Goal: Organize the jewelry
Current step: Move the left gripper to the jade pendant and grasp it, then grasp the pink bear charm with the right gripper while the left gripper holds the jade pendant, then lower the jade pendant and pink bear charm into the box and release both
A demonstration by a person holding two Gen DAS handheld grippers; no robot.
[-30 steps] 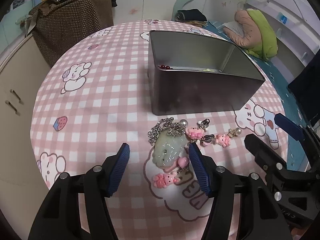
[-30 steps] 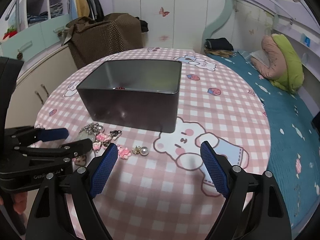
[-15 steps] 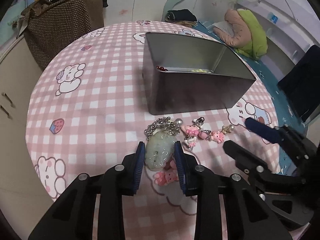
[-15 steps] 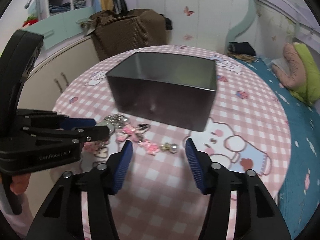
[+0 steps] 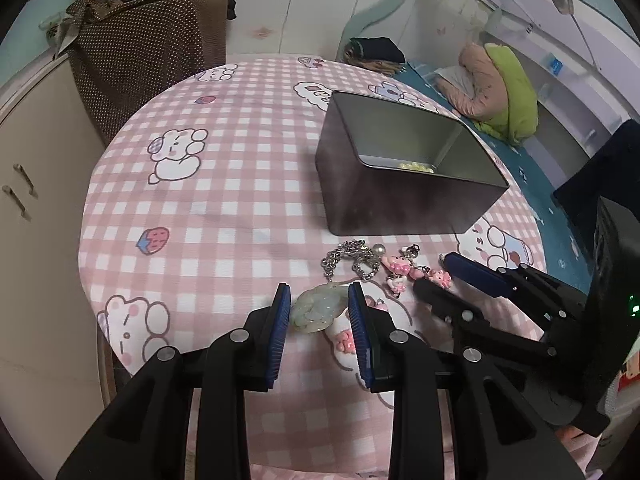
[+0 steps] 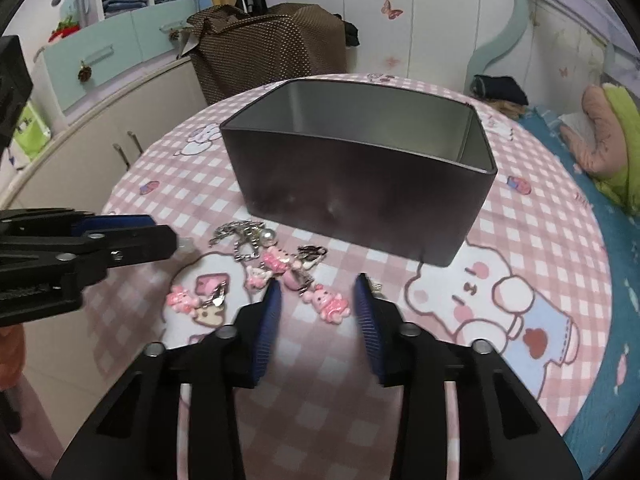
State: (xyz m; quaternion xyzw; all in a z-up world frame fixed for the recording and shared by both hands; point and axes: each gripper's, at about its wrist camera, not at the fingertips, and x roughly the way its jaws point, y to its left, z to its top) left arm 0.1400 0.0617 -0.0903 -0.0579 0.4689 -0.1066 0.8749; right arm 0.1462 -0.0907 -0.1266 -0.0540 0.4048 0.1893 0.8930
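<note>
A pale green jade pendant (image 5: 319,311) on a silver chain (image 5: 348,258) lies on the pink checked tablecloth, clamped between the blue pads of my left gripper (image 5: 320,312). Pink charms (image 5: 396,270) with a pearl lie just right of it. A grey metal tin (image 5: 400,184) stands behind, with yellow beads (image 5: 416,166) inside. My right gripper (image 6: 318,304) is part open, its pads on either side of a pink bear charm (image 6: 326,303). The chain (image 6: 240,236) and tin (image 6: 360,192) also show in the right wrist view.
A brown dotted bag (image 5: 148,48) sits behind the round table (image 5: 200,184). Cupboards (image 6: 100,136) stand at the left. A bed with a green and pink pillow (image 5: 496,96) lies to the right. My left gripper (image 6: 176,240) shows at the left of the right wrist view.
My left gripper closed from wide open onto the jade pendant. My right gripper narrowed and moved left and down to the pink charms.
</note>
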